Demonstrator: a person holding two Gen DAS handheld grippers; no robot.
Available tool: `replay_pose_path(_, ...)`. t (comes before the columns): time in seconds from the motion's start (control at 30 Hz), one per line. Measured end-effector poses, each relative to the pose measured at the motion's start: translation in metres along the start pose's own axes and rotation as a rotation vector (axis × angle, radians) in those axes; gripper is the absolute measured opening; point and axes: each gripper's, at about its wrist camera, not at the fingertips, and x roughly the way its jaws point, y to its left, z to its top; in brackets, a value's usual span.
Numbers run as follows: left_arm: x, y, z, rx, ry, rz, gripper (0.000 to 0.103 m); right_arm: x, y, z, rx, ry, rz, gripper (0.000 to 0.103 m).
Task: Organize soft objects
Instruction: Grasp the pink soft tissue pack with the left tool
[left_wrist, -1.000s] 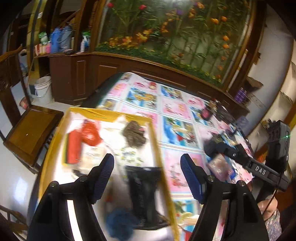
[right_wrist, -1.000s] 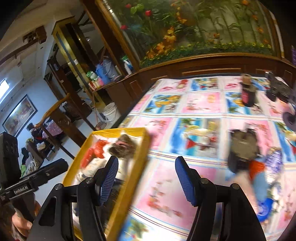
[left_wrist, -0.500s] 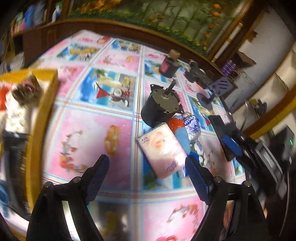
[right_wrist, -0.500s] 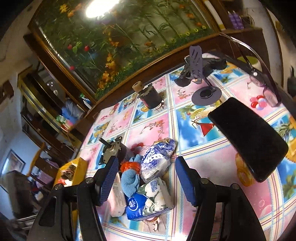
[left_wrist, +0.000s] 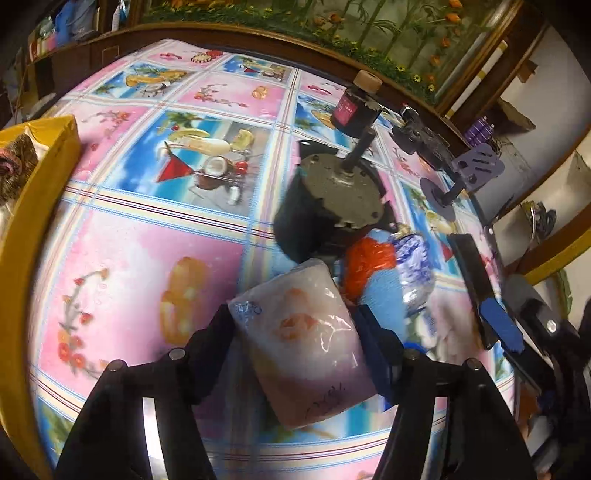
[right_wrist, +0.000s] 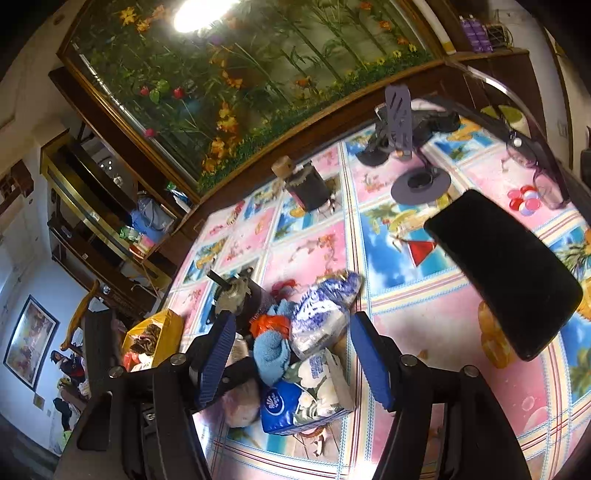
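Left gripper (left_wrist: 295, 325): jaws closing, a pale pink tissue pack (left_wrist: 303, 343) between them. Both fingers sit against the pack's sides, though blur leaves it unclear whether the pads are pressing yet. The pack lies on the patterned tablecloth (left_wrist: 147, 258), its far end touching a dark round motor (left_wrist: 328, 206) directly ahead of the fingertips.

Just ahead and to the right of this gripper is the rest of the soft pile — an orange mesh piece (left_wrist: 369, 258), a light blue cloth (left_wrist: 384, 299) and a blue-and-white patterned pack (left_wrist: 413, 266), all touching one another. The yellow tray (left_wrist: 40, 177) stands well off to the left, some items already in it.

Right gripper (right_wrist: 291, 350): jaws spread and opening, gripping nothing. Between and below its fingers lie the light blue cloth, the blue-and-white pack and a blue floral tissue pack (right_wrist: 303, 398). A black phone (right_wrist: 506, 273) lies to the right, apart from the pile.
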Motion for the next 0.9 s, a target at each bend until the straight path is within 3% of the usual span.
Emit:
replay_pose_path(0.2,-0.015,0.033,-0.004,0.090,-0.038,0.045,0.062,0.035,-0.006,-0.009,0.002,0.160,-0.095,0.071)
replay_pose_path(0.3,-0.016,0.046,-0.002,0.083,-0.083,0.055,0.062,0.033,0.006,-0.013,-0.037,0.185,-0.058,0.071)
replay_pose_path(0.5,-0.022,0.069,0.005,0.047,-0.126,0.090,0.062,0.025,0.036,-0.047,-0.161,0.382,0.117,0.073)
replay_pose_path(0.67,-0.023,0.073,0.006,0.038,-0.130,0.104,0.062,0.011,0.037,-0.041,-0.263,0.313,0.035,0.073)
replay_pose_path(0.8,-0.023,0.072,0.004,0.046,-0.128,0.111,0.062,0.032,0.044,-0.034,-0.380,0.338,-0.023,0.073)
replay_pose_path(0.9,-0.023,0.073,0.004,0.047,-0.129,0.114,0.062,0.052,0.059,-0.041,-0.476,0.368,-0.013,0.073)
